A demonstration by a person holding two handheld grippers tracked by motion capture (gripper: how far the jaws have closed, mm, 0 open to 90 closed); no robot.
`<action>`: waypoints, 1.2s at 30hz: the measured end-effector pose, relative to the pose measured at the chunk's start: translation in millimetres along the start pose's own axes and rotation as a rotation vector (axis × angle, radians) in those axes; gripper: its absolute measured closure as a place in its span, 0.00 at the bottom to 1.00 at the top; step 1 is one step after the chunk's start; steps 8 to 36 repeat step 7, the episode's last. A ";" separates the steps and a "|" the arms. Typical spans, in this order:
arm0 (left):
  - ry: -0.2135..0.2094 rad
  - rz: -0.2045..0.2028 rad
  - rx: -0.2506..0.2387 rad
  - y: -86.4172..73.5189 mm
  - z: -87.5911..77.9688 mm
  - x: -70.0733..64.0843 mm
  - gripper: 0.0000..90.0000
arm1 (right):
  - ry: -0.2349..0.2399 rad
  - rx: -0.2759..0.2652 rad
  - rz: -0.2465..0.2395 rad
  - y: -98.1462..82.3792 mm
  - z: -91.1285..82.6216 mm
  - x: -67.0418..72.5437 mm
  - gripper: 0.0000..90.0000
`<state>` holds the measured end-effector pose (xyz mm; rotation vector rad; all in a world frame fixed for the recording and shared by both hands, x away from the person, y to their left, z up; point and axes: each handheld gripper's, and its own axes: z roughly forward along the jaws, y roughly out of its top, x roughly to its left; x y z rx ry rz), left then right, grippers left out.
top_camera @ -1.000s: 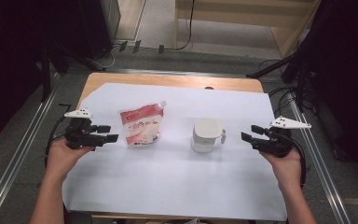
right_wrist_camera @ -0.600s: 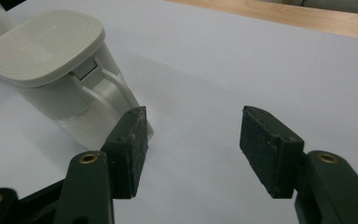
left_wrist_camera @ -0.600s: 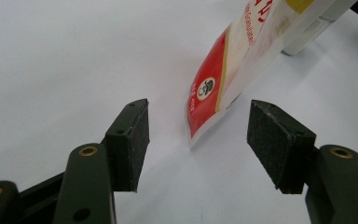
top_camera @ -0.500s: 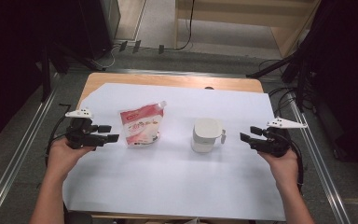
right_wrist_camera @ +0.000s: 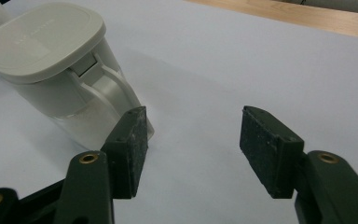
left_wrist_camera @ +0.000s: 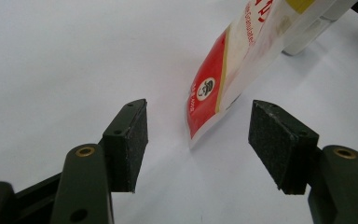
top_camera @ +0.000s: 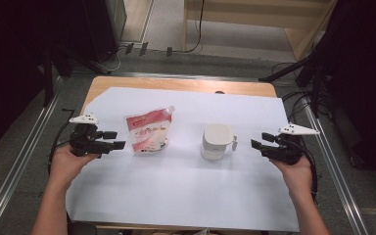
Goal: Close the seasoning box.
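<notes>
On the counter [top_camera: 186,196], my left claw [top_camera: 115,139] gapes at the pouch [top_camera: 148,131], my right claw [top_camera: 258,147] at the jug [top_camera: 216,142]; next, close in and grip.

A glossy printed plastic pouch [top_camera: 148,131] in red and white, with a hard white plastic spout, lies on matt white paper [top_camera: 186,191]. The paper covers a smooth pale wooden worktop [top_camera: 176,84]. A lidded container [top_camera: 216,142] is smooth matt plastic: grey-white lid, cloudy translucent body. The left gripper [top_camera: 116,139] and right gripper [top_camera: 255,146] are matt black plastic; their jaws carry rough, grainy black pads and brass-coloured metal rivets.
</notes>
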<state>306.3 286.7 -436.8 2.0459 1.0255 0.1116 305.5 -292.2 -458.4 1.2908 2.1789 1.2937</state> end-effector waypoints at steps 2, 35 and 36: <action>0.000 0.002 -0.003 -0.1 0.3 0.2 0.42 | -0.003 0.000 0.002 0.2 -0.9 -0.6 0.46; 0.000 0.003 -0.003 0.3 0.1 0.3 0.42 | -0.007 -0.009 0.005 0.2 -1.4 -1.0 0.46; 0.000 0.003 -0.003 0.3 0.1 0.3 0.42 | -0.007 -0.009 0.005 0.2 -1.4 -1.0 0.46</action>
